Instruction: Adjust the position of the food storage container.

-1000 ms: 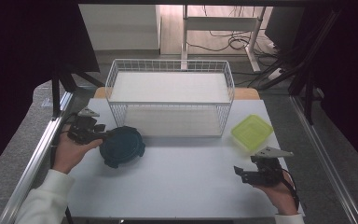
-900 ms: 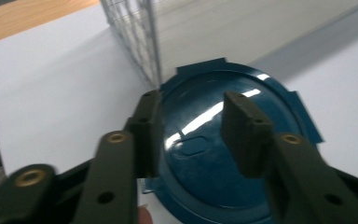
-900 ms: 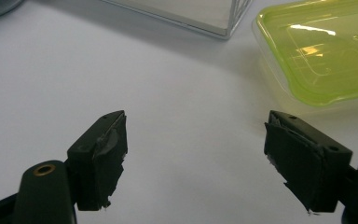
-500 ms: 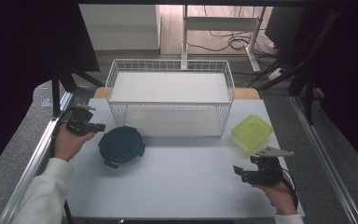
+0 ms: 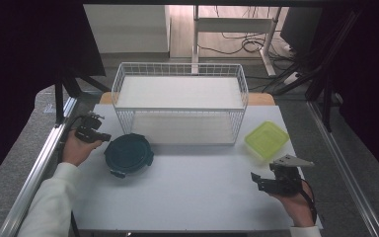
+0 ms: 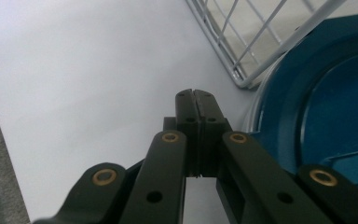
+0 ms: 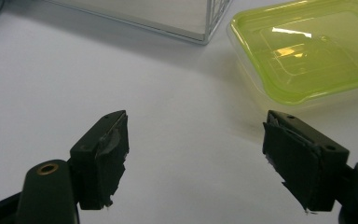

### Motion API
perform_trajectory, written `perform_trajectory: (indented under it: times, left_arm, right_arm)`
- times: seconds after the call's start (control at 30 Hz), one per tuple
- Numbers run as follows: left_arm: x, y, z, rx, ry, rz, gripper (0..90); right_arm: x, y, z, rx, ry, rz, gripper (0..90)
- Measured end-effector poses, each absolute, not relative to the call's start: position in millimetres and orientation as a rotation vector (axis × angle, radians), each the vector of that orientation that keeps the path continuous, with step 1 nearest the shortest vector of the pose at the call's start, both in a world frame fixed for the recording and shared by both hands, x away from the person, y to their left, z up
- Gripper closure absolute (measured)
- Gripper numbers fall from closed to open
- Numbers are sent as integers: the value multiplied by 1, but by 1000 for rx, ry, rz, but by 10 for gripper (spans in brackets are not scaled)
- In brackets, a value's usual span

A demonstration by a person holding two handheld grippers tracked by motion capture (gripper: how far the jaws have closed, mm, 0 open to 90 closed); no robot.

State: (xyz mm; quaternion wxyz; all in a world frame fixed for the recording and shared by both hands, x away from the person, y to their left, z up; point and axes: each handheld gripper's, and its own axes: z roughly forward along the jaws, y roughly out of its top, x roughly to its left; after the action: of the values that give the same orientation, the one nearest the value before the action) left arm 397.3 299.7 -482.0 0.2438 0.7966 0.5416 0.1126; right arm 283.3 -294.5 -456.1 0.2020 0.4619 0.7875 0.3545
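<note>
No legible text anywhere.

White desk surface, matte, edged by a metal rail along the left side and another at the right. Grey carpeted floor flanks both sides. Beyond the far edge: pale wooden flooring carrying loose black cables, a white cabinet and a grey metal frame. Dark curtains close off left and right. Lighting even, soft shadows.
</note>
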Motion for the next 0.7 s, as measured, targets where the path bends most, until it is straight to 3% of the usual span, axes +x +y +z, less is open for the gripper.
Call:
perform_trajectory:
  times: [0.7]
  left_arm:
    - [393, 289, -488, 2240, 1422, 282, 900]
  right_arm:
    - [284, -296, -456, 1305, 2192, 997, 224]
